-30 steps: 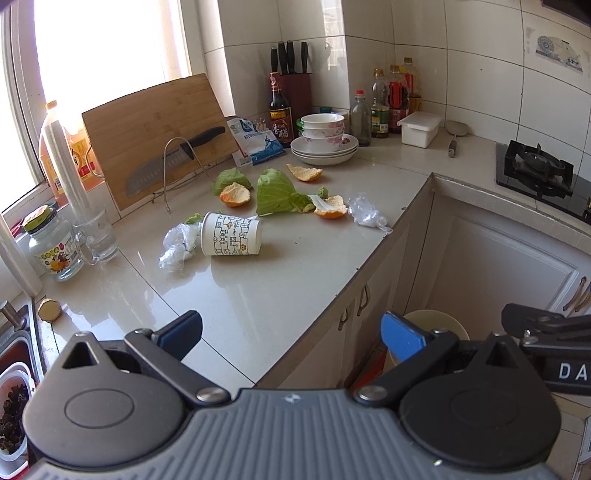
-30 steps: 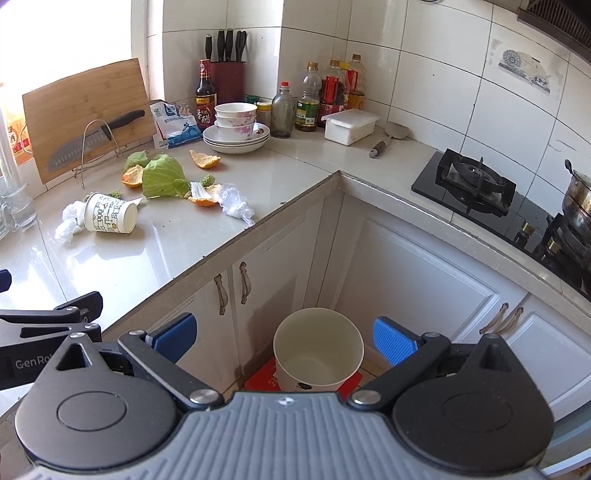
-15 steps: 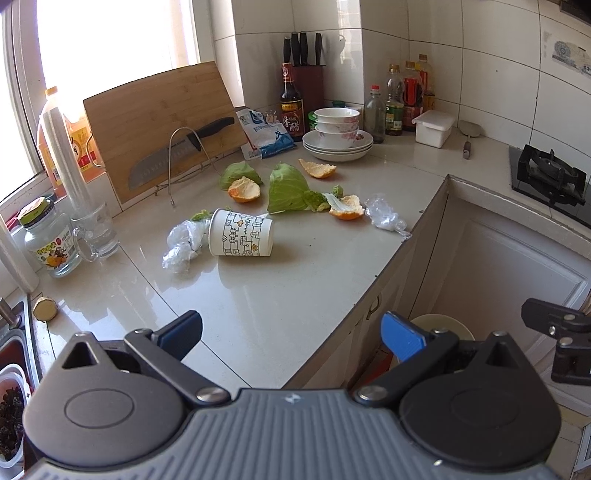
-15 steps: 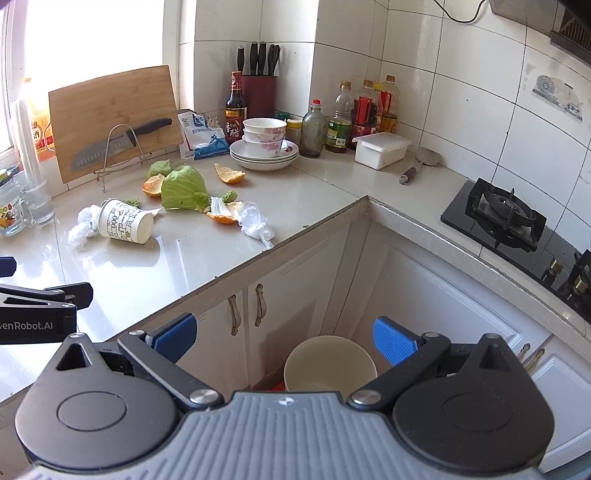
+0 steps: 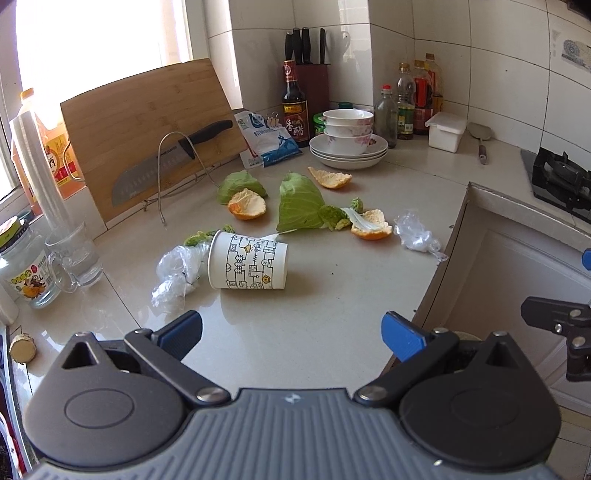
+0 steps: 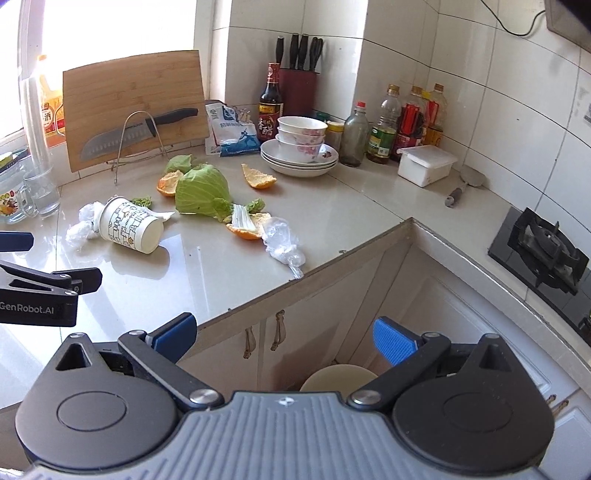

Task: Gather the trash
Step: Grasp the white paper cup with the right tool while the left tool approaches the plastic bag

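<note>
The countertop (image 5: 332, 325) looks like glossy polished stone, and the cutting board (image 5: 147, 122) is matt wood. The printed cup (image 5: 247, 265) is paper, beside crinkled clear plastic wrap (image 5: 173, 273).

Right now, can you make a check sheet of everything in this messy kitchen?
Surface: beige counter, glossy.
Job's things: paper cup on its side; crumpled plastic at its mouth, another wad near the edge; orange peels; cabbage leaf; bin on the floor below.
Clutter: knife, cutting board, bowls, bottles.
Grippers: left hand-held gripper and right hand-held gripper open, empty.
Cables: wire on wall.
Surroundings: stove, window.
</note>
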Action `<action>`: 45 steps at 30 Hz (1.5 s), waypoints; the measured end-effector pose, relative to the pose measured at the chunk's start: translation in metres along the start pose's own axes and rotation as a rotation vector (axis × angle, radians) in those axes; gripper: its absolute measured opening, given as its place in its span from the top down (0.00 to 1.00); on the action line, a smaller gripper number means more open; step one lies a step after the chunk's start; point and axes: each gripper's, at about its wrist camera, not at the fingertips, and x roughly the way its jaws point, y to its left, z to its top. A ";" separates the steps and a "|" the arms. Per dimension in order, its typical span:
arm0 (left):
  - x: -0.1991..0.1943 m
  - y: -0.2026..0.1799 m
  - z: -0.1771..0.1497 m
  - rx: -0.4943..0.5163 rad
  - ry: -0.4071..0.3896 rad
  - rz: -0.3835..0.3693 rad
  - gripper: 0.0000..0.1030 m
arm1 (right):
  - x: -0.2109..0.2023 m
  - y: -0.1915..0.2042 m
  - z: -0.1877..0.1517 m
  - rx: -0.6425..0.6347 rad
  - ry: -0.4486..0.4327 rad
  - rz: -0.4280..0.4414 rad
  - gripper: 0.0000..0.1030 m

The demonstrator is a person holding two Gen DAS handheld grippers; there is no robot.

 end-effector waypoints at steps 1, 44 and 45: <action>0.005 0.002 0.002 0.000 0.005 0.000 0.01 | 0.006 0.001 0.004 -0.007 0.002 0.012 0.00; 0.096 0.082 -0.001 -0.009 0.189 -0.002 0.01 | 0.201 0.163 0.122 -0.684 0.101 0.578 0.08; 0.097 0.083 -0.001 -0.009 0.190 -0.004 0.01 | 0.204 0.165 0.121 -0.705 0.106 0.582 0.10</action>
